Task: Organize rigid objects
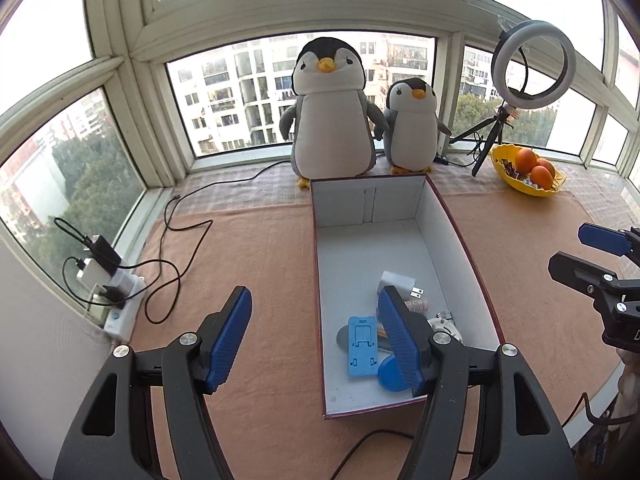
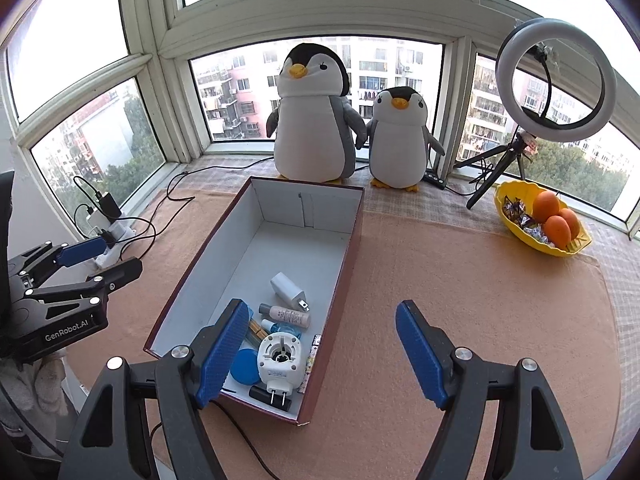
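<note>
Though boxed (image 2: 356, 236), two chargers (image 2: 288, 287)

Maroon box (image 2: 340, 264) with white inside, peach cloth (image 2: 460, 280), yellow bowl (image 2: 516, 232).

surface: peach cloth (image 2: 480, 300) | on it: open box (image 2: 352, 248), cables (image 1: 176, 264)

The right gripper (image 2: 320, 350) is held open above the peach cloth (image 2: 460, 280), with nothing between its blue pads. A cardboard box (image 2: 352, 248) is seen below, and in it a white charger (image 2: 286, 286), a small bottle (image 2: 286, 315) and a white plug-in device (image 2: 278, 362) are laid. The left gripper (image 2: 104, 258) is seen at the left edge, also open.
</note>
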`<state>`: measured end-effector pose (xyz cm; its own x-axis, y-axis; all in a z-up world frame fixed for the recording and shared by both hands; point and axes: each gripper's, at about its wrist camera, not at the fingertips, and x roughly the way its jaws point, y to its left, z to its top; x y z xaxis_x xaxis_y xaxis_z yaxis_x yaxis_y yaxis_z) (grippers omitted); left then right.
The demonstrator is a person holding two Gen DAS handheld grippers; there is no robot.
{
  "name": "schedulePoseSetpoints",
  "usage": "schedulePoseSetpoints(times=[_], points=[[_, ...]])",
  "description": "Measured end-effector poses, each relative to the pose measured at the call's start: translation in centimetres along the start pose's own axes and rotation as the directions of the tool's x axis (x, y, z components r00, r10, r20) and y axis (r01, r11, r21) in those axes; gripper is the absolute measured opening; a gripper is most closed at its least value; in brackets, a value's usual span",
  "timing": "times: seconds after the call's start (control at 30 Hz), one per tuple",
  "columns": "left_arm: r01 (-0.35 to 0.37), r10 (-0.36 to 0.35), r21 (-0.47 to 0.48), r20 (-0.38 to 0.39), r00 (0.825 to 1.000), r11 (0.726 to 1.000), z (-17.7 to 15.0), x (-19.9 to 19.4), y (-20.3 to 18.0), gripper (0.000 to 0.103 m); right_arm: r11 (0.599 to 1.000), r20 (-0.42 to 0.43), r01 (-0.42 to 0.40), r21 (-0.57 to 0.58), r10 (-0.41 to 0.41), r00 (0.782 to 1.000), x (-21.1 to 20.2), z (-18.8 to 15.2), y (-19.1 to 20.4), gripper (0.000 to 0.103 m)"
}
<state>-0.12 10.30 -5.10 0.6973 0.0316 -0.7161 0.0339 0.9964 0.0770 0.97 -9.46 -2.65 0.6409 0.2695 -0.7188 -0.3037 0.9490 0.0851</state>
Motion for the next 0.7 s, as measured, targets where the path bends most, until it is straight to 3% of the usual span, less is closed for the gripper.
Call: schedulePoseSetpoints(times=[0.27, 0.63, 0.7], points=[[0.003, -0.004, 0.017, 0.021, 1.000, 1.000, -0.1, -0.9, -1.1, 0.066, 0.999, 0.061, 0.037, 0.011, -0.038, 0.997, -1.4, -0.1, 0.3, 0.077], [-0.001, 0.001, 0.019, 0.017, 1.000, 1.000, -0.3, -1.3, -1.7, 0.068, 0.999, 0.045, 0.035, 0.033, -0.036, 0.998, -0.8, -0.6, -0.2, 0.077], [0.003, -0.004, 0.020, 0.018, 1.000, 1.000, -0.2, -1.3, -1.8, 0.073, 0.999, 0.044, 0.034, 0.035, -0.036, 0.998, -0.8, -0.5, -0.2, 0.078]])
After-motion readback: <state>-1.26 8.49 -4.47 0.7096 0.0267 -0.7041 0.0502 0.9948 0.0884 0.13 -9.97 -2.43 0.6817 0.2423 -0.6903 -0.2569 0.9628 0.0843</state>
